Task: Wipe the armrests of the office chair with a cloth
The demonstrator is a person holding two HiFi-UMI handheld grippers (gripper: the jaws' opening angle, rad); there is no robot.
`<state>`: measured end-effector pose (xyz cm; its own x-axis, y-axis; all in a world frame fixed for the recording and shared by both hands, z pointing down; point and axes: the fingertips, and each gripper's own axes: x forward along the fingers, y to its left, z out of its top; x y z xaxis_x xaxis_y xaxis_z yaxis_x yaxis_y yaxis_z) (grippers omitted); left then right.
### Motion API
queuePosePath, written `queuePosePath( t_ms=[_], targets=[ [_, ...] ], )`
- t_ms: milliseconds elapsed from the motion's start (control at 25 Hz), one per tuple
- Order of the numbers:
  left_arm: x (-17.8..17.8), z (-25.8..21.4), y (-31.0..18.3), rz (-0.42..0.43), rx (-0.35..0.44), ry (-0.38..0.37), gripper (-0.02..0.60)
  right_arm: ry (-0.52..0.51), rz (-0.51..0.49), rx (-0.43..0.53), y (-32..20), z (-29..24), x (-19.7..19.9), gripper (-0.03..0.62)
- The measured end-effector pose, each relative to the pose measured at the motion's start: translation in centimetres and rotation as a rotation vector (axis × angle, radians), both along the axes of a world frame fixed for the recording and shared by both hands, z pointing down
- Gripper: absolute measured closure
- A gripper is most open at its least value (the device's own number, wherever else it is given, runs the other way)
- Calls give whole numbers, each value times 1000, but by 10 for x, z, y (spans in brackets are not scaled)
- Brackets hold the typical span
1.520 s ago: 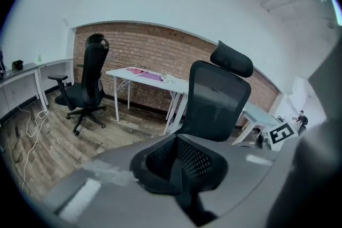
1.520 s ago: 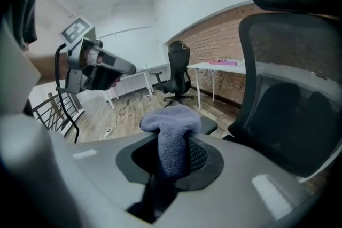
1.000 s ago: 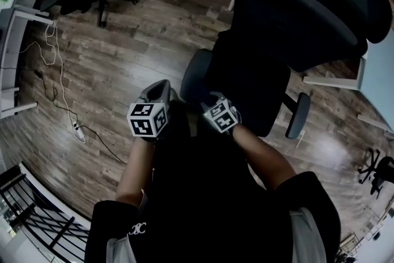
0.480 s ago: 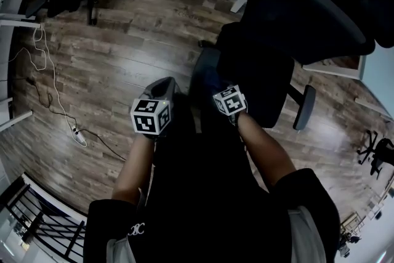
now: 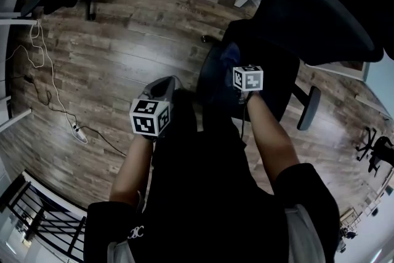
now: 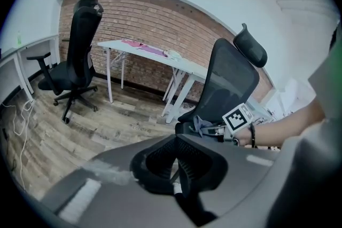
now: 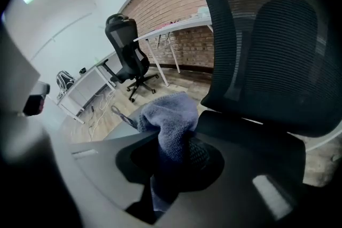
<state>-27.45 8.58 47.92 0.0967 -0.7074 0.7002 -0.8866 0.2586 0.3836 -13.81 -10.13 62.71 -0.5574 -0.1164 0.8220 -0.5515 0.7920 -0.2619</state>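
Cloth [image 7: 168, 112] — a blue-grey, looped, towel-like piece — is bunched and clenched in the right claw [image 7: 172, 160], and its folds stand up over the jaws. Compared with a second ago, this claw has travelled forward from near the person's body and is now over the near armrest [image 5: 214, 74] of the office chair [image 5: 320, 6]. I judge that the approach is finished and the wiping of this first armrest is just beginning; whether the cloth already presses on the pad I cannot tell.

The left claw [image 6: 178, 171] has almost not moved. It hangs beside the body over the floor [image 5: 123, 40], with its jaws closed together and nothing between them.

The armrest pad is a long rounded oval, dark and smooth-looking. The second armrest [image 5: 308, 108] is on the far side of the seat, well apart from both claws. The chair back [image 7: 278, 50] is black mesh in a curved frame, with a small headrest [image 6: 251, 45] on top. The floor is of wood planks — a little shiny.
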Motion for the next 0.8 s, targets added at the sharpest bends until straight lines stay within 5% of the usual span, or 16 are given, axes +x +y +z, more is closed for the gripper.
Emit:
queuePosePath(
  t_ms=[400,800],
  targets=[
    [-14,10,20,-70,-2,14,577,64,-49,92,-47,3,-21,525],
    [-15,10,33,-114,16,34,577,198,-277,183,-39,3,-58,526]
  ],
)
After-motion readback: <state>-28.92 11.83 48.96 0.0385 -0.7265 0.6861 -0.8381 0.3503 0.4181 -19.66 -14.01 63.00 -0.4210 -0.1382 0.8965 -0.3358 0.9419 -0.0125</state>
